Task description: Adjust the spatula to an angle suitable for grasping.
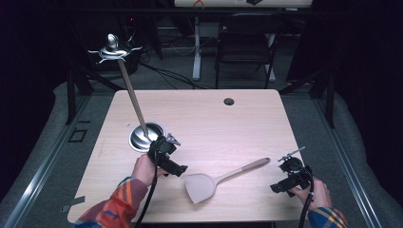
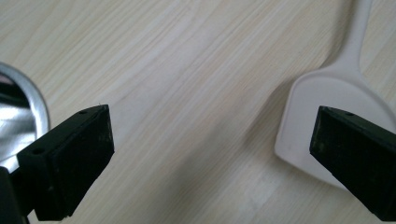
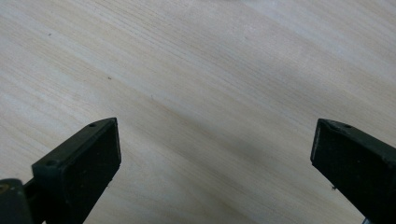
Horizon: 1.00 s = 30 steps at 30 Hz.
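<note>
Barely started, by the looks of it. Spatula [image 1: 205,185] lying flat on the worktop [image 1: 214,123], untouched, just beside the left tongs [image 1: 164,154]. Both left and right tongs [image 1: 291,178] spread wide, gripping nothing. Steel holder [image 1: 145,135] waiting just behind. Pickup and drop-in left to do.

On the tabletop [image 1: 214,118] the spatula [image 1: 221,179] lies near the front edge, between the two grippers. The ladle [image 1: 142,134] rests to its left and farther back, its handle rising away toward the far left corner.
</note>
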{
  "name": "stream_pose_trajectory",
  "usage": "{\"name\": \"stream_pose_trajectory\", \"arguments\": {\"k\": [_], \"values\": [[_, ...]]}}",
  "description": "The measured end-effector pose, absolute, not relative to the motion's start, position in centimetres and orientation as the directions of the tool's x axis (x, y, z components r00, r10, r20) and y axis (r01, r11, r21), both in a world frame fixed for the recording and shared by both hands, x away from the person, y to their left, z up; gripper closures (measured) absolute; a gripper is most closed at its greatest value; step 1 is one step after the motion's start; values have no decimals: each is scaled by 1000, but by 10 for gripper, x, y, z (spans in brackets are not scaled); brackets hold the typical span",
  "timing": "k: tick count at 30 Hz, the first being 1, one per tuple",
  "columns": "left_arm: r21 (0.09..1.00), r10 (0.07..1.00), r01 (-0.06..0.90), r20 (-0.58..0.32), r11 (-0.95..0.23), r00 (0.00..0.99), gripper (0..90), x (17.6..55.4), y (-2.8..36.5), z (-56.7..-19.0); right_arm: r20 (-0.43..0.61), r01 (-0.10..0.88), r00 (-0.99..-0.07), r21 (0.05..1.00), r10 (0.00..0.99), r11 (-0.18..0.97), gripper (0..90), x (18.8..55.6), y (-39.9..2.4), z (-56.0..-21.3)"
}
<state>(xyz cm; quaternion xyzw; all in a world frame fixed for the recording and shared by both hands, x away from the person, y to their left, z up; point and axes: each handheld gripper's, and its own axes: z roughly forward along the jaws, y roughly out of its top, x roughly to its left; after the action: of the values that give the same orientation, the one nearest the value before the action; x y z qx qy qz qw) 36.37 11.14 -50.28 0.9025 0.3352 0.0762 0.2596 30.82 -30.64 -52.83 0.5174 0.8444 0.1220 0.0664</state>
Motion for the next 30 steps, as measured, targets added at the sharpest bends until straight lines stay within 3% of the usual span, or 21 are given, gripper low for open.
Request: {"name": "stream_pose_trajectory", "arguments": {"k": [17, 21, 23, 25, 30], "values": [[479, 529, 479, -33, -736, 848, 29, 356, 51, -514, 35, 859, -459, 273, 888, 433, 15, 309, -307, -529], [464, 490, 446, -29, -766, 871, 85, 350, 34, -519, 29, 858, -456, 278, 889, 431, 16, 308, -307, -529], [447, 472, 442, -48, -778, 880, 171, 348, 26, -523, 30, 858, -460, 274, 888, 435, 16, 308, -308, -529], [425, 428, 412, -62, -806, 901, 181, 343, 14, -527, 32, 858, -460, 275, 887, 435, 16, 308, -308, -529], [420, 395, 385, -67, -822, 916, 329, 339, -1, -530, 26, 855, -463, 275, 886, 439, 16, 308, -307, -528]]}}
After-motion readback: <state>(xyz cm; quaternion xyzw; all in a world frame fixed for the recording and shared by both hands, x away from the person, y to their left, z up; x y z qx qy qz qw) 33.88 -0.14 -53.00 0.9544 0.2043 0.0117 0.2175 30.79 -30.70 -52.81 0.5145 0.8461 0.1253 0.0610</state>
